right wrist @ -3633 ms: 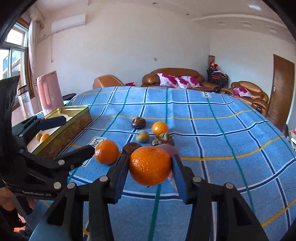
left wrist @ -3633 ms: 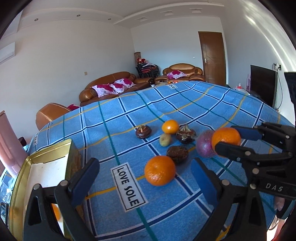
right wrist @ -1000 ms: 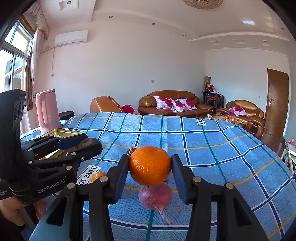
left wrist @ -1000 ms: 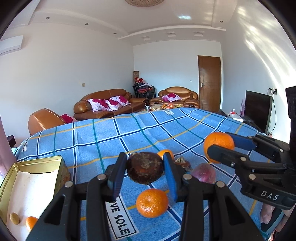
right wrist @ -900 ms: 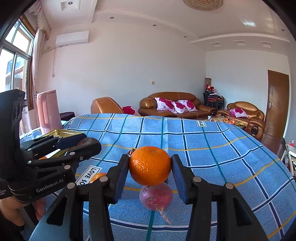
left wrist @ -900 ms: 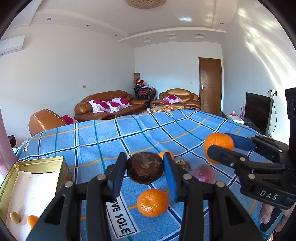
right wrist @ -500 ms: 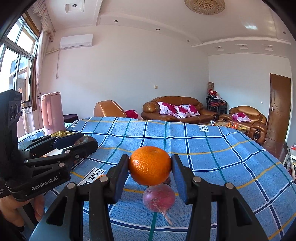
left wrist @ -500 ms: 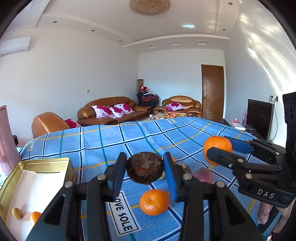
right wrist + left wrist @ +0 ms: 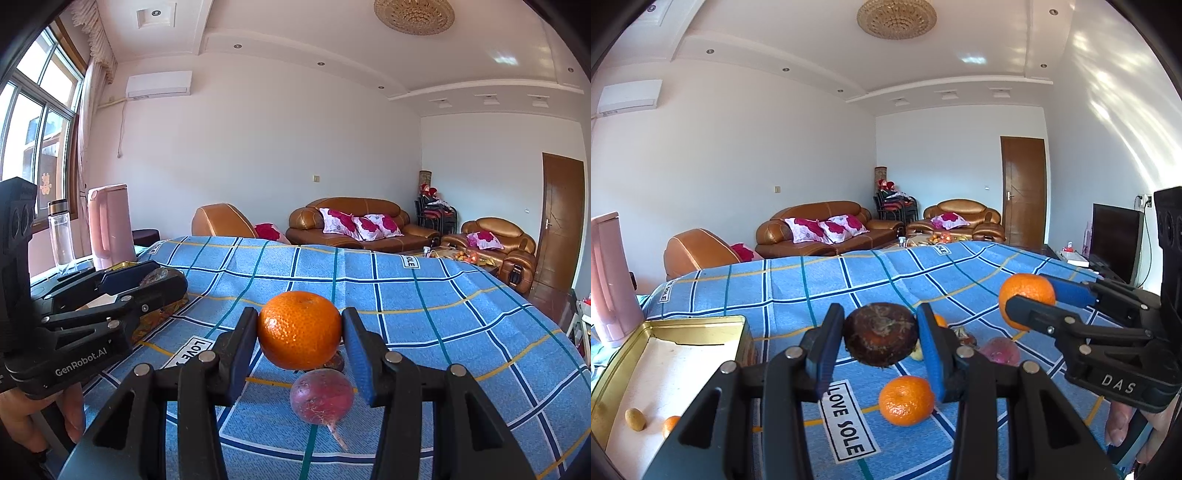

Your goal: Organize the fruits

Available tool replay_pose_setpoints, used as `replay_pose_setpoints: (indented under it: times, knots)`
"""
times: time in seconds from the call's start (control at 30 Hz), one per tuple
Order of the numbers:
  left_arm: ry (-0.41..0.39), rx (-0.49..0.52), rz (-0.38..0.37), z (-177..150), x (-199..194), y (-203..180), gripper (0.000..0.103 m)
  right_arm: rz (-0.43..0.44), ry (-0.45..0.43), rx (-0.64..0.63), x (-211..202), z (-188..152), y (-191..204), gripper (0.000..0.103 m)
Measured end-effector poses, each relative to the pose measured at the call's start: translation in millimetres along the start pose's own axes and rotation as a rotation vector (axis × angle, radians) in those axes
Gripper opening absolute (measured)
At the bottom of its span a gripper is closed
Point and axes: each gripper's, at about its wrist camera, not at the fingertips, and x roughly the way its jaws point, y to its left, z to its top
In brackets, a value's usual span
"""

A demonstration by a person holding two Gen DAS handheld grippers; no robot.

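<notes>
My left gripper [image 9: 881,338] is shut on a dark brown fruit [image 9: 881,339] and holds it above the blue checked cloth. My right gripper [image 9: 300,332] is shut on an orange [image 9: 299,329], also held in the air; it shows in the left wrist view [image 9: 1027,300] too. On the cloth lie another orange [image 9: 906,400], a purple-red fruit [image 9: 321,396] and a few smaller fruits partly hidden behind the fingers. A gold tin [image 9: 642,373] at the left holds a small yellow fruit [image 9: 635,420] and a small orange [image 9: 671,424].
The table [image 9: 443,314] carries a blue checked cloth with a "LOVE SOLE" label [image 9: 846,421]. A pink kettle [image 9: 109,225] and a clear bottle [image 9: 61,232] stand past the tin. Sofas, a door and a TV are beyond the table.
Both grippers have risen and tilted up with their fruit still held. 3.6 s ago the left gripper was open and empty; now it holds the dark brown fruit.
</notes>
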Motion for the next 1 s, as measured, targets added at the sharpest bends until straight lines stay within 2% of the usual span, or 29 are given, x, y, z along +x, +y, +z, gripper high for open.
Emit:
replay_pose_setpoints:
  times: [0.53,0.73,1.0]
  knots:
    - [0.007,-0.012,0.037,-0.7,-5.6,6.3,0.042,0.028,0.002,-0.037,1.1,0.7,5.5,0.049]
    - [0.014,-0.020,0.034,-0.9,-5.3,9.1,0.042,0.012,0.025,-0.040,6.0,0.7,9.0,0.049]
    - [0.018,-0.031,0.032,-2.7,-7.9,16.2,0.042,0.045,0.022,-0.053,9.6,2.4,21.8,0.049]
